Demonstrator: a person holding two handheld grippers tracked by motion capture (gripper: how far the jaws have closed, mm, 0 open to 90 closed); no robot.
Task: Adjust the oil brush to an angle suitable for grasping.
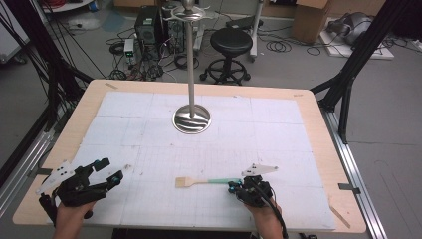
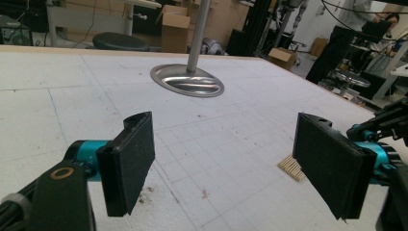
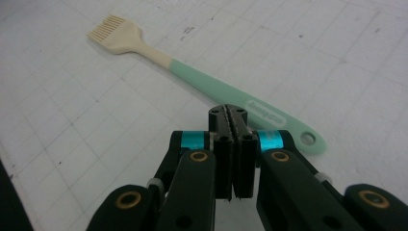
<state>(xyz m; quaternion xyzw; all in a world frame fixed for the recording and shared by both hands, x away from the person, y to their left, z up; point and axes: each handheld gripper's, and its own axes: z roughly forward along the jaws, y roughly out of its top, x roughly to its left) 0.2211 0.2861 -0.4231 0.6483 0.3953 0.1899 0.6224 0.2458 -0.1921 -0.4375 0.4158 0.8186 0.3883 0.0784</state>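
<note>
High view: a brush (image 1: 199,182) lies on the tabletop (image 1: 308,124), nearer the person than the metal stand (image 1: 191,118). Left gripper view: left tongs (image 2: 231,166) spread, nothing between them. Right gripper view: right tongs (image 3: 234,126) pressed together, above the brush's green handle (image 3: 226,94).

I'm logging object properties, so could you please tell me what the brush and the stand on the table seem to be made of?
The brush looks like silicone or plastic: a matte mint-green handle with raised lettering and a cream head moulded into a row of flat bristles. The stand looks like polished metal, probably steel: its round base and pole give mirror-like reflections.
</note>
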